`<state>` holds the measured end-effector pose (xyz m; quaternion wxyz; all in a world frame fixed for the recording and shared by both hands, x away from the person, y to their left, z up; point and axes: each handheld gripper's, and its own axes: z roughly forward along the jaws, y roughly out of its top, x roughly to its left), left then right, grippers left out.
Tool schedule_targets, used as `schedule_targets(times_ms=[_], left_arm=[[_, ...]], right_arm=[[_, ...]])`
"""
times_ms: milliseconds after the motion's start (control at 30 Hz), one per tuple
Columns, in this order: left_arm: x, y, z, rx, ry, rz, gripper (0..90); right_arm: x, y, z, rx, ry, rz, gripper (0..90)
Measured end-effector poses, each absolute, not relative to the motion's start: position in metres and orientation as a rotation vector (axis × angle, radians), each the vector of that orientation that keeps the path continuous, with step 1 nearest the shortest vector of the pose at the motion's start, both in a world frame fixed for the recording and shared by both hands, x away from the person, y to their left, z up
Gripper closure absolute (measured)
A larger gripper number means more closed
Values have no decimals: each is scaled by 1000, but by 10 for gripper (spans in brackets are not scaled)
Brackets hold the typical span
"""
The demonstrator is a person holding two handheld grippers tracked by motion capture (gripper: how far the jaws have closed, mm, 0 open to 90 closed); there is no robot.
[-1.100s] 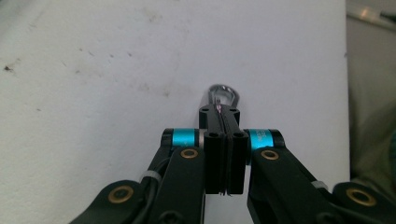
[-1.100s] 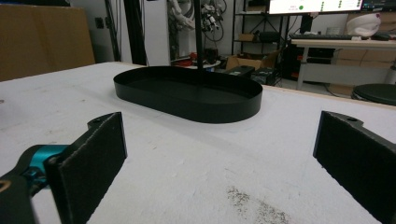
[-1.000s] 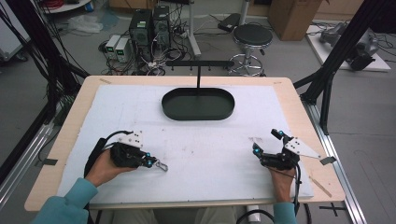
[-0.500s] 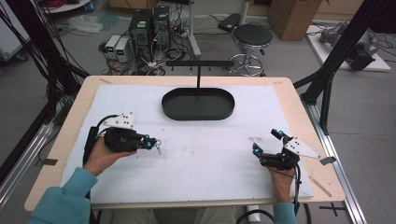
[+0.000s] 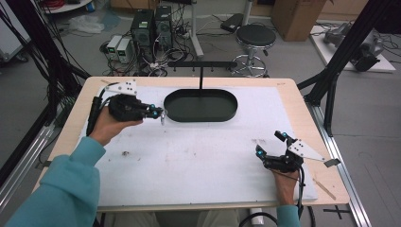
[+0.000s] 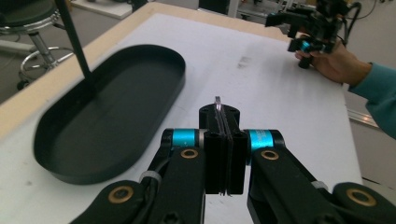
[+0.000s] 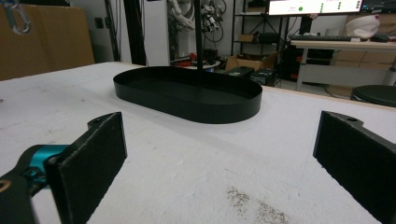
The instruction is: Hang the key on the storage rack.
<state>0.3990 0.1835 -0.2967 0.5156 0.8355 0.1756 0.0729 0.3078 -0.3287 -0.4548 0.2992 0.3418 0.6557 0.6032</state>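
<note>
**At the tray's left end — a small clip held by its edge**

Beside the left end of the black oval tray, the left gripper has its jaws pressed fully together on a small metal clip. The left gripper view shows how slight that hold is: a thin sliver of the clip stands up out of the seam between the closed pads, so the grip is on an edge rather than around the body. In the right gripper view the same clip hangs in the air at the upper left, looking like a little snap hook, though it is too small to name more closely.

The step in hand looks like carrying the clip to the tray, or to the black rack whose post rises from the tray's far side and whose crossbar carries short pegs. To do it well:

- hold the squeeze steady; an edge grip like this could let the clip pivot or slip if eased.
- clear the tray's wall before lowering, rather than dragging across it.
- if a peg is the goal, turn the hand so the clip's loop faces the peg end — the post is close enough to knock.

The clip is at the jaw tips, just off the tray's left rim and above the white table cover. The right gripper rests well apart at the near right, jaws spread wide with nothing between them, facing the tray.
</note>
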Motion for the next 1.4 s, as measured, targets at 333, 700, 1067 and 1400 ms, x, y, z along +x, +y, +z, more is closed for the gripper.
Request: schedule_targets(times_ms=[333,700,1067,1400], left_arm=[[445,174,-268,2004,447,216,887],[486,166,-259,2003,485,229,887],[513,157,-247,2039,492,265,887],[529,155,-261,2028,554,271,887]], right_arm=[[308,-329,-455,914,1742,1607,21],[308,-329,-455,918,1738,1608,21],[308,-329,-455,908,1737,1603,21],[308,-329,-455,906,1735,1604,21]])
